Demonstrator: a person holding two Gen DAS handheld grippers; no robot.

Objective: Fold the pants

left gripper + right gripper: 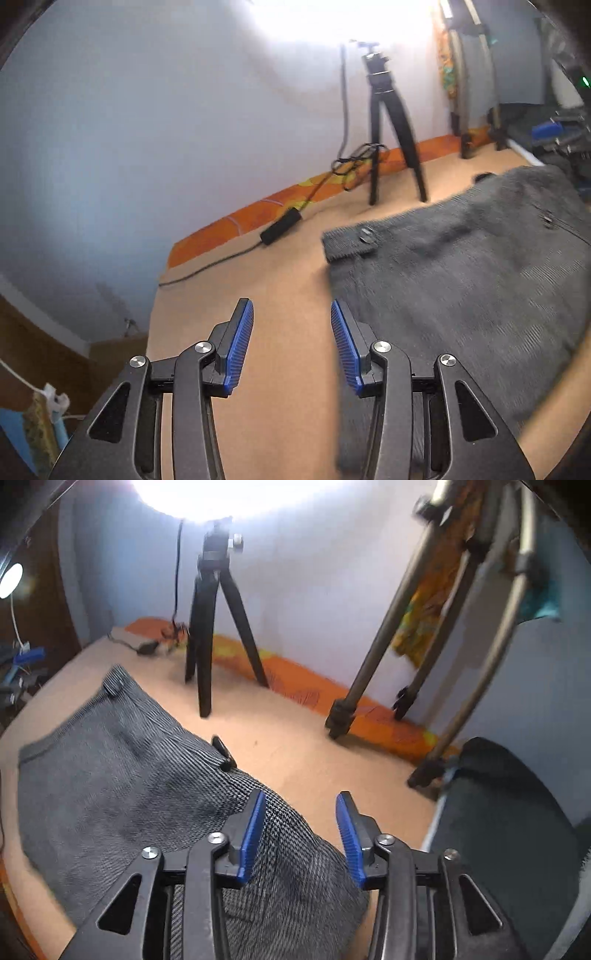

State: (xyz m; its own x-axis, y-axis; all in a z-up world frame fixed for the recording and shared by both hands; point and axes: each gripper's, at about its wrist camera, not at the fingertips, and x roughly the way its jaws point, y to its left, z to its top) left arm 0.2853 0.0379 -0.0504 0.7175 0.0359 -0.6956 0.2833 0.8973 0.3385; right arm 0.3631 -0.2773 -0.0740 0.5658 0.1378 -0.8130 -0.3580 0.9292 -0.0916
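Note:
Grey woven pants (pixel 461 280) lie folded flat on the tan table (pixel 280 406), the waistband with its button toward the wall. My left gripper (pixel 291 306) hovers open over bare table just left of the pants' edge, with nothing between its blue pads. In the right wrist view the pants (pixel 129 775) spread to the left and under my right gripper (pixel 302 796). That gripper stands open above the cloth's right edge, and its pads (pixel 251 834) are clear of the fabric.
A small black tripod (pixel 391 129) stands on the table near the wall, with a power brick and cable (pixel 280 225) to its left. A larger grey tripod (pixel 424 627) stands at the right. An orange cloth (pixel 314 690) runs along the wall. A dark padded seat (pixel 498 830) sits right.

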